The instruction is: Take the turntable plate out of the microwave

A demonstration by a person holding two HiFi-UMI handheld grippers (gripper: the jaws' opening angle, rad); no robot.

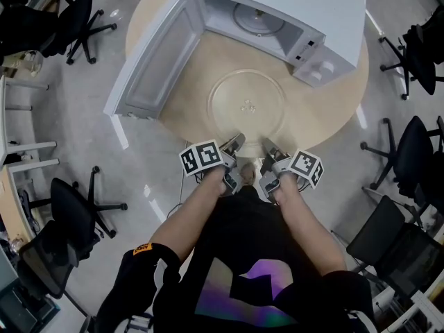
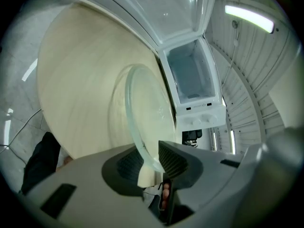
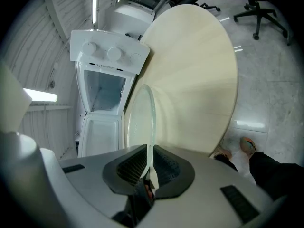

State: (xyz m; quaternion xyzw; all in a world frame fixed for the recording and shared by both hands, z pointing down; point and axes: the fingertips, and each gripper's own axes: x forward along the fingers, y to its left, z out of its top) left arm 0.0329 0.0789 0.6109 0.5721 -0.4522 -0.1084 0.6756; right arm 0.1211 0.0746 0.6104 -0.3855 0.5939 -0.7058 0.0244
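1. The white microwave's open door (image 1: 149,61) swings out over the left edge of the round pale wooden table (image 1: 326,109).
2. The left gripper (image 1: 232,144) reaches over the table's near edge, its two jaws pinching the near rim of the clear round glass turntable plate (image 1: 248,106).
3. That plate lies out of the oven, on the table between its near edge and the boxy white microwave (image 1: 277,5) at the far edge.
4. The right gripper (image 1: 270,148), just beside the left one, has its jaws closed on the same near rim.
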